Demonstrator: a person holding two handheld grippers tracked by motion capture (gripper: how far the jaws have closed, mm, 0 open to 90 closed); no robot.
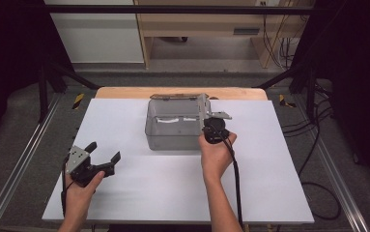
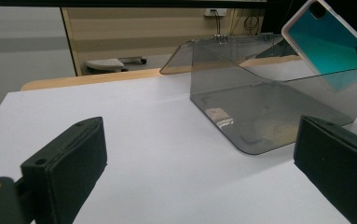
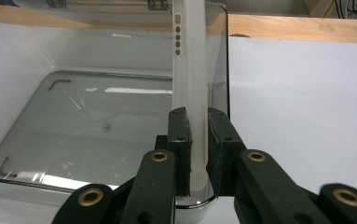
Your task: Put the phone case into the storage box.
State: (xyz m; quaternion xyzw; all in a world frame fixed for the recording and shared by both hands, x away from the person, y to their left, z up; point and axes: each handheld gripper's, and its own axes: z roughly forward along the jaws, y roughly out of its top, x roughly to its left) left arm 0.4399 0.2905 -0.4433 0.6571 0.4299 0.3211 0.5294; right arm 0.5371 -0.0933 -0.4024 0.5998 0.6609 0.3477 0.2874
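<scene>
High view: on the white table (image 1: 139, 193) stands a smoky clear box (image 1: 175, 124), lid open behind it; the right gripper (image 1: 215, 129) is at its right wall, the left gripper (image 1: 104, 155) rests near the table's left edge, jaws spread.
Left gripper view: a teal-backed phone case (image 2: 327, 44) tilts above the box.
Right gripper view: jaws clamp the case's white edge over the box's right corner
</scene>
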